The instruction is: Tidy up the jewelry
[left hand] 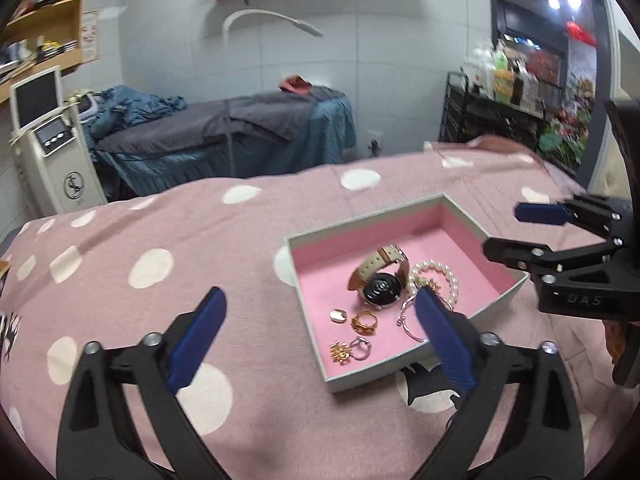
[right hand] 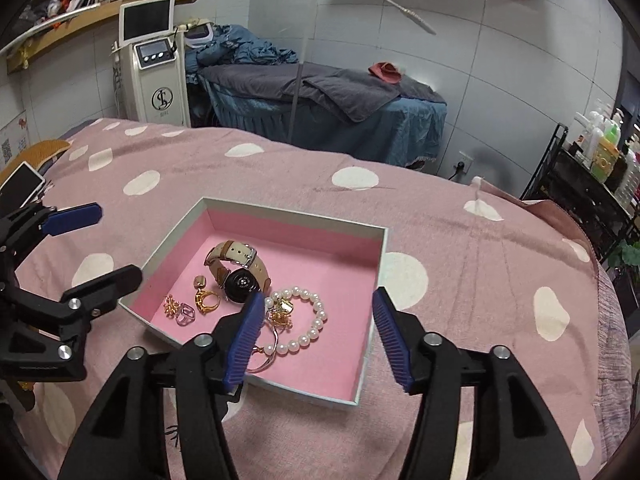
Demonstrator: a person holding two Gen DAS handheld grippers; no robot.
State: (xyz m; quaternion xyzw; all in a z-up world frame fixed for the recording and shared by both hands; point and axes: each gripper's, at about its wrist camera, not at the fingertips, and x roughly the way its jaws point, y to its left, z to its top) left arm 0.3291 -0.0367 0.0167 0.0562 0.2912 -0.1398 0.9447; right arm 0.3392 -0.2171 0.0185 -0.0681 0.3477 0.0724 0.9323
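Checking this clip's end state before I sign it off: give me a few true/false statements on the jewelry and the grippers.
1. The watch lies inside the box. True.
2. The left gripper grips the pearl bracelet. False: its jaws are open and empty.
3. The box lining is pink. True.
4. The right gripper is clamped on a ring. False: it is open, holding nothing.
5. The box sits on a polka-dot blanket. True.

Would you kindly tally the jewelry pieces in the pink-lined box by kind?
Watch: 1
Pearl bracelet: 1
Silver bangle: 1
Rings, gold and clear: 2
Small gold pieces: 3
Total: 8, all in the box.
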